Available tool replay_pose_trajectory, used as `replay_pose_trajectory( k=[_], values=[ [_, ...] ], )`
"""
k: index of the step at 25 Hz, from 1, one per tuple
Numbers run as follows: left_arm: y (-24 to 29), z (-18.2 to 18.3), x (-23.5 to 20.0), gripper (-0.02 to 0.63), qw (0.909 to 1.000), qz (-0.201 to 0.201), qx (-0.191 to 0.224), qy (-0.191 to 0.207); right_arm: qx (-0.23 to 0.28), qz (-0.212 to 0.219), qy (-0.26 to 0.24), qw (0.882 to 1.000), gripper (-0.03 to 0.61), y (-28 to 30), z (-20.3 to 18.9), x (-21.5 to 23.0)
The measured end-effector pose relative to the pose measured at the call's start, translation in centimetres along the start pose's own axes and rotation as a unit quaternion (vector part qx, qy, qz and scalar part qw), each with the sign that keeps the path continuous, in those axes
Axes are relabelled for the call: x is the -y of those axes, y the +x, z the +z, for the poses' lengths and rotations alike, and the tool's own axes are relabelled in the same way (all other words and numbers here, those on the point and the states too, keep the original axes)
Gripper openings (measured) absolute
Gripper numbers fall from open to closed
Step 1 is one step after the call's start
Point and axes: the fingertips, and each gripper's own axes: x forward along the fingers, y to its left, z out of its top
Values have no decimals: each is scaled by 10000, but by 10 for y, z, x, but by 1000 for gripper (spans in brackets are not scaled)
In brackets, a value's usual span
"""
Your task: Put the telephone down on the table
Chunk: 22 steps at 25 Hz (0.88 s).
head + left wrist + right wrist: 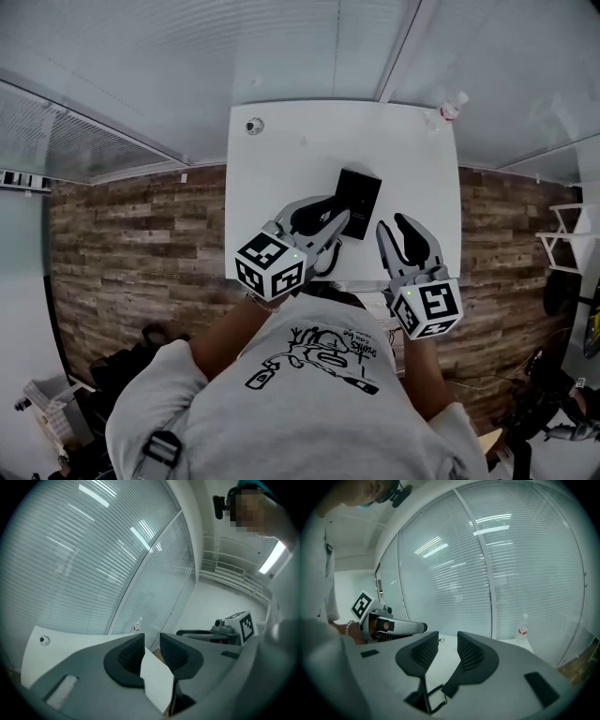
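The black telephone (pixel 359 200) lies on the white table (pixel 281 169), near its front edge. Both grippers hang above that edge, close to the person's chest and clear of the phone. My left gripper (pixel 336 228) sits just left of the phone; its jaws stand almost together with a slim gap, and in the left gripper view (pixel 151 651) only table shows through. My right gripper (pixel 390 228) is to the phone's right, its jaws equally close and empty (pixel 447 651). Below them, the right gripper view shows a black part of the phone (pixel 451 685) and its coiled cord (pixel 434 699).
A plastic bottle with a red label (pixel 452 105) stands at the table's far right corner. A small round object (pixel 254 125) lies at the far left. Glass walls with blinds rise behind the table. Wooden floor lies on both sides.
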Motion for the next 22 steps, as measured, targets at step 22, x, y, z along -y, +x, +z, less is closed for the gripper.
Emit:
replay_pose_trajectory(
  k=[22],
  values=[
    [-15, 56, 49, 74, 9958, -200, 637, 631, 541, 173, -728, 9957, 92, -34, 67, -27]
  ],
)
